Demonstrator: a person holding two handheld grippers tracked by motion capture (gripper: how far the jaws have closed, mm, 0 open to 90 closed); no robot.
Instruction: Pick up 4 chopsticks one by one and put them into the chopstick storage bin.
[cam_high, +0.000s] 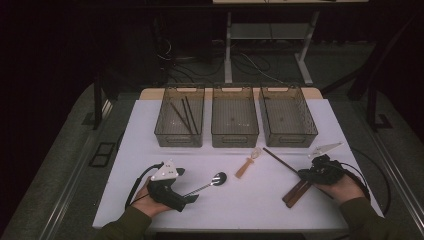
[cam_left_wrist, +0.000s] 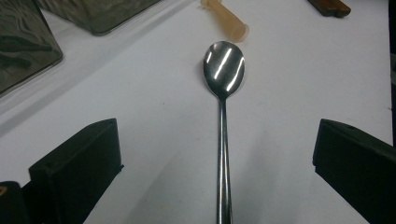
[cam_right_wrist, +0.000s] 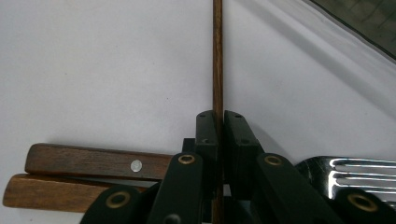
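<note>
Chopstick, thin and dark brown, is pinched between the jaws of the right gripper, which are closed tight on it; the stick runs straight out ahead of them over the white table. In the high view the same gripper sits at the near right edge, the stick slanting away from it toward the bins. Just beside this gripper, to its left in its own view, lie two wooden handles side by side, and on its other side a slotted metal utensil.

Nearer the left edge, the left gripper rests with its jaws wide apart and nothing pressed between them. A metal spoon lies between them on the table, handle toward the gripper, bowl pointing away. Beyond the bowl lies a pale wooden-handled tool.

Farthest off stand three clear bins in a row; the left one holds dark sticks.
</note>
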